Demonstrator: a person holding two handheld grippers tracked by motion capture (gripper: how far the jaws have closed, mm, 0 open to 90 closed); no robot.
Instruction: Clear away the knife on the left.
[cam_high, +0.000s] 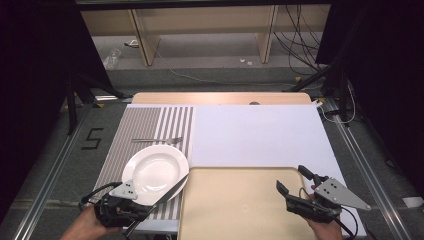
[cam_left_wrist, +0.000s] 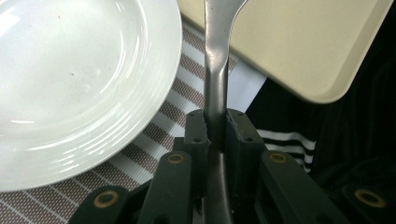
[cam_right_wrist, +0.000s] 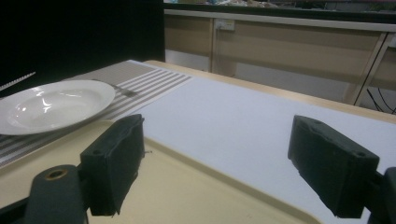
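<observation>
Table knife (cam_high: 167, 191): clamped in left gripper (cam_left_wrist: 215, 133), lifted beside white plate (cam_high: 155, 172), not yet placed. Right gripper (cam_high: 296, 186): jaws apart, empty, right of plate.

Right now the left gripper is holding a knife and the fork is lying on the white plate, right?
Not quite. The left gripper does hold the knife, but the fork lies on the striped placemat beyond the white plate, as the high view shows.

Black left claw (cam_high: 131, 216) with brass-ringed screws, black right claw (cam_high: 292, 181), grey three-cornered plates, trailing black cables
</observation>
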